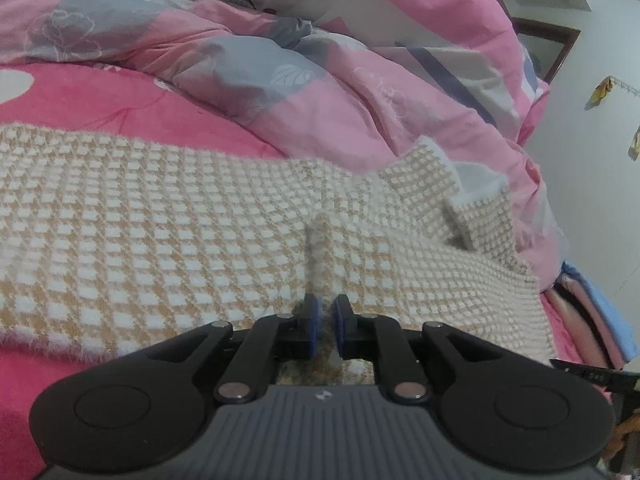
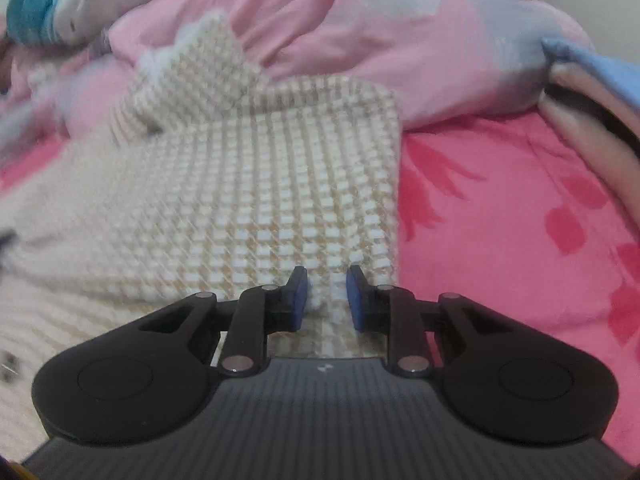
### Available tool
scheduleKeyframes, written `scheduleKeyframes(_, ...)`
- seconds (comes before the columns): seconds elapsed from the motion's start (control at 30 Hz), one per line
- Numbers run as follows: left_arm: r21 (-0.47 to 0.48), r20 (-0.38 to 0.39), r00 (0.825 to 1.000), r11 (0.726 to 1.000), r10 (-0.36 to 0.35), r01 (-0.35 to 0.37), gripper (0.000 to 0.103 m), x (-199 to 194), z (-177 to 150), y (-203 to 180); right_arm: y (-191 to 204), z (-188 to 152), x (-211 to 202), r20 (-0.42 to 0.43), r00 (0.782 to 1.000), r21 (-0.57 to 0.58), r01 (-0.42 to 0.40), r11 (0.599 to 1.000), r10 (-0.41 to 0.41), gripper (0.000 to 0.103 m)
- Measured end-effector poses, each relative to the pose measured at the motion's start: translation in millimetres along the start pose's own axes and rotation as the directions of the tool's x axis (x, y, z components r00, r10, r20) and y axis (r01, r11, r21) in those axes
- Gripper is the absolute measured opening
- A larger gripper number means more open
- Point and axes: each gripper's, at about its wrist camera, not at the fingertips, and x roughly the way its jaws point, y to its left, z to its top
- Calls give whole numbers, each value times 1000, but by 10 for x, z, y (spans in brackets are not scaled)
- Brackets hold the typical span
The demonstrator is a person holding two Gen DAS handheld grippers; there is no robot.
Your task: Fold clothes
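My left gripper pinches a ridge of the knit spread on the bed; my right gripper brackets its near edge, pads not yet pressing. Soft, light, stretchy: I'd grip hems.

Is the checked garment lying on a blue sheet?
No, the checked garment lies on a pink sheet printed with darker pink leaves.

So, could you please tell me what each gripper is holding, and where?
Left gripper: pinches a raised fold of the beige-and-white checked knit garment. Right gripper: fabric sits between its pads, a firm grip cannot be told.
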Motion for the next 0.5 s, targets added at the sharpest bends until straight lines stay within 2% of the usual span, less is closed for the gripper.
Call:
scheduleKeyframes(0.03,-23,4,1000,999,-21,21,13,-10,0,41,30,15,-38,3,1000,-9,15,1000,-15,20)
scheduleKeyframes(0.1,-96,15,996,991,-88,89,12,-31,11,169,39,75,-333,-17,1000,50,18,999,-17,20)
scheduleKeyframes(0.17,-150,26,991,980,-129,132,12,-55,23,253,120,-11,-928,23,1000,17,13,1000,-13,20)
scheduleKeyframes(0.27,-156,23,994,982,-105,108,19,-140,29,238,146,-221,-1951,88,995,-46,42,998,-38,20)
scheduleKeyframes(0.33,-97,36,994,989,-106,109,20,-367,51,100,120,-402,-2558,96,995,-36,39,999,-35,21)
scheduleKeyframes(0.4,-36,49,993,993,-109,110,20,-597,72,-39,145,-606,-2973,69,997,-17,20,1000,-18,21)
scheduleKeyframes(0.43,25,53,990,992,-127,126,23,-745,56,-145,198,-735,-3129,52,999,-10,-2,1000,3,22)
scheduleKeyframes(0.5,166,1,982,969,-187,184,30,-1025,-37,-403,363,-996,-3263,13,996,17,-89,996,89,22)
